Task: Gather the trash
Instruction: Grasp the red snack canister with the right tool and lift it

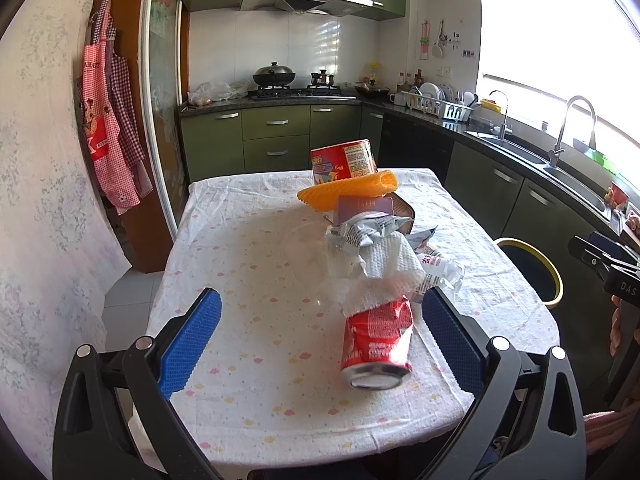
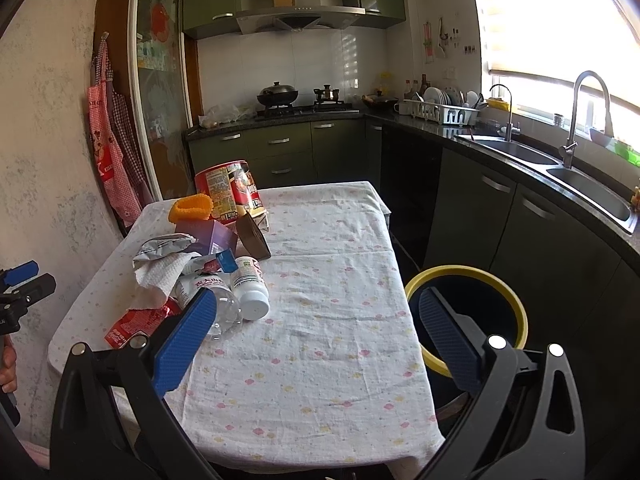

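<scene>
Both grippers, left gripper (image 1: 322, 344) and right gripper (image 2: 316, 336), spread, empty. Paper towel (image 1: 376, 268) covers crushed red can (image 1: 378, 346) top; can text illegible. Purple box (image 1: 362, 207), frame center, reads "HEKAT", inverted.

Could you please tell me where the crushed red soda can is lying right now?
In the left wrist view the crushed red soda can lies on its side at the table's near end, nearest piece of the trash pile, its far end under the crumpled white paper towel.

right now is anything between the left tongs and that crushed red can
Nothing visible blocks it. The left tongs are open, and the crushed red can lies on the tablecloth between the fingers, nearer the right one. A crumpled paper towel overlaps only the can's far end.
</scene>
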